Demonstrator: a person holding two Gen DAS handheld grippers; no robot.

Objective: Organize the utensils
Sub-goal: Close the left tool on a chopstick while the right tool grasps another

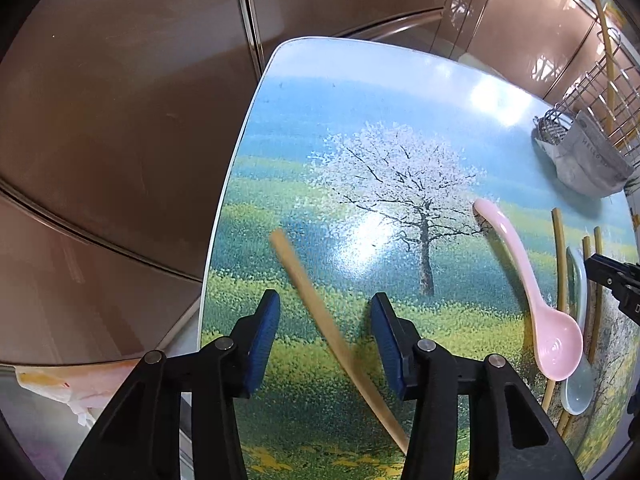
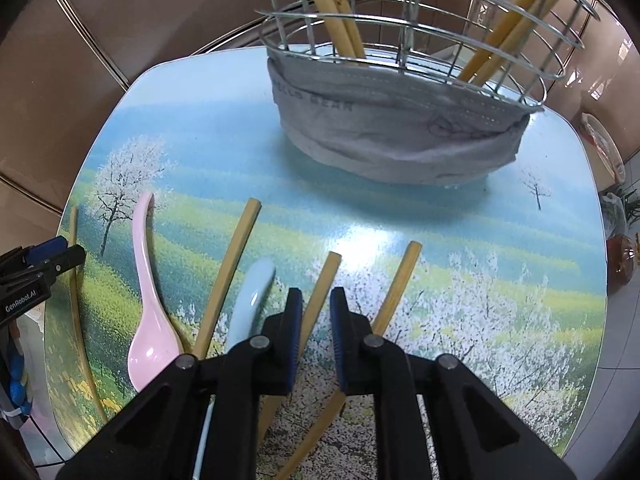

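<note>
On the landscape-print table point(image 1: 360, 92) my left gripper point(image 1: 324, 312) points down and is open, a blurred bamboo chopstick point(image 1: 316, 308) lying slantwise between its blue pads without touching them. My right gripper point(image 2: 316, 296) has its jaws narrow around another chopstick point(image 2: 328, 272); a slit shows beside the right pad, so nothing is pinched. Two more chopsticks point(image 2: 236, 256) point(image 2: 400, 284) flank it. A pink spoon point(image 2: 146, 280) and a blurred pale blue spoon point(image 2: 250, 300) lie to the left. The wire basket point(image 2: 400, 28) behind holds several chopsticks.
A grey face mask point(image 2: 392, 136) wraps the basket's base. A thin chopstick point(image 2: 74, 280) lies by the table's left edge, close to the left gripper's tips. Brown tiled floor surrounds the table. A plastic bag point(image 1: 60, 388) lies lower left; bags and a jar point(image 2: 620, 256) sit at the right.
</note>
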